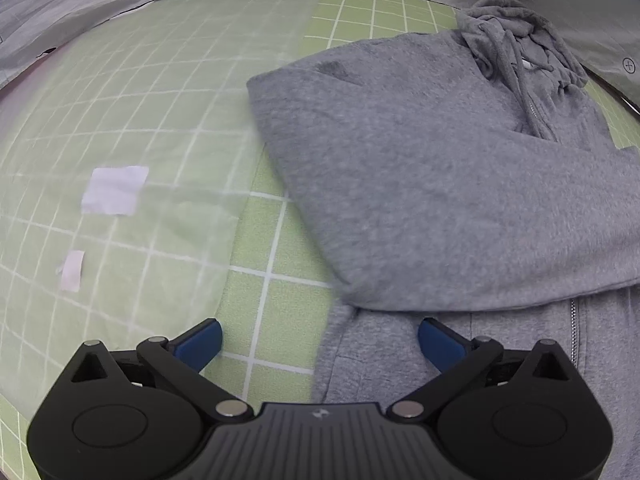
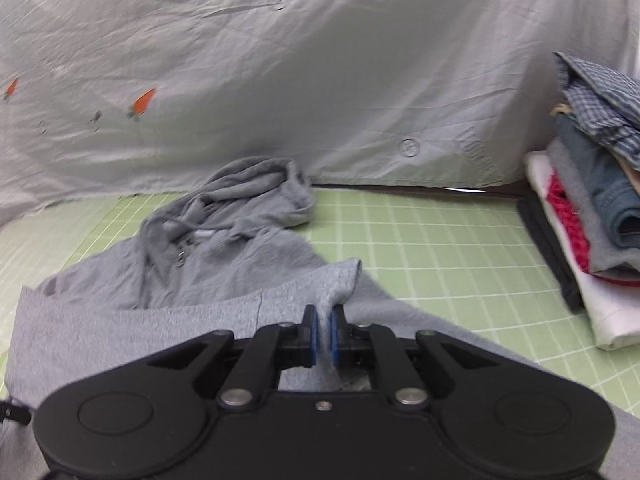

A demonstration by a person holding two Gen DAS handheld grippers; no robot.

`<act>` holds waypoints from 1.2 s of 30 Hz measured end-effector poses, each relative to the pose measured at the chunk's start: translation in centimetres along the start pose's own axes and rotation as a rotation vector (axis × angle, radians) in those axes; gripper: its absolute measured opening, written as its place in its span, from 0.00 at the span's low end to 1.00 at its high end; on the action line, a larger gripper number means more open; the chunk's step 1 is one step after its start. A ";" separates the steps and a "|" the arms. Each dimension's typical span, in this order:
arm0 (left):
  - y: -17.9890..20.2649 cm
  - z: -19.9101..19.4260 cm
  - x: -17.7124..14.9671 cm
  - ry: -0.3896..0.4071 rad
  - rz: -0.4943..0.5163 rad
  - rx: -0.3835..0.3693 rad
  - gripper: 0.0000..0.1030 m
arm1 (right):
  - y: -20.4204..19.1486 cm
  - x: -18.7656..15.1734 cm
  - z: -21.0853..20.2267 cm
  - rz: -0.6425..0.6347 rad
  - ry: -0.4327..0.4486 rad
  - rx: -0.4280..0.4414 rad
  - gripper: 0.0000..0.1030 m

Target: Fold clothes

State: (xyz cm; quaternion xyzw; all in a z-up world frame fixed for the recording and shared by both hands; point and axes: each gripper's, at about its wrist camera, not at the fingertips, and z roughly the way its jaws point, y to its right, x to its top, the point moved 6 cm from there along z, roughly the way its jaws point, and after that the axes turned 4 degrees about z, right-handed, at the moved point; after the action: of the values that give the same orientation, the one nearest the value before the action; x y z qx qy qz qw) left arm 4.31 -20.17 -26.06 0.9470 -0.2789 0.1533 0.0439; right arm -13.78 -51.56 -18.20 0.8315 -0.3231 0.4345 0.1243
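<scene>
A grey zip hoodie [image 1: 420, 184] lies on the green grid mat [image 1: 276, 248], one sleeve folded across its body, hood [image 1: 516, 36] bunched at the far end. My left gripper [image 1: 320, 344] is open and empty, low over the hoodie's near left edge. In the right wrist view the same hoodie [image 2: 208, 280] spreads ahead with its hood [image 2: 256, 188] near the backdrop. My right gripper [image 2: 323, 336] is shut on a fold of the hoodie's sleeve cloth [image 2: 336, 280], lifted a little off the mat.
A stack of folded clothes [image 2: 592, 216] stands at the right on the mat [image 2: 440, 240]. A pale sheet backdrop [image 2: 320, 80] hangs behind. A translucent sheet with white paper patches [image 1: 114, 190] covers the mat's left part.
</scene>
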 end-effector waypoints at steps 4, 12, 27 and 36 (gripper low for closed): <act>-0.3 -0.1 -0.1 0.002 -0.004 0.005 1.00 | 3.9 1.1 -0.6 0.090 0.041 -0.086 0.07; -0.9 -0.2 -0.3 0.009 -0.007 0.010 1.00 | 12.6 1.8 -2.1 0.254 0.095 -0.276 0.07; -1.3 -1.2 0.1 0.032 -0.075 -0.021 1.00 | 17.0 -3.3 0.1 0.345 -0.083 -0.401 0.27; -0.3 -3.7 4.2 0.203 -0.003 -0.015 1.00 | 15.9 -5.4 0.4 0.342 -0.104 -0.364 1.00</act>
State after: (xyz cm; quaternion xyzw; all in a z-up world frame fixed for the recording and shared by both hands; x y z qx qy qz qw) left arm 6.86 -21.45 -21.21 0.9267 -0.2729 0.2462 0.0790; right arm -26.02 -61.55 -23.93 0.7500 -0.5380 0.3403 0.1798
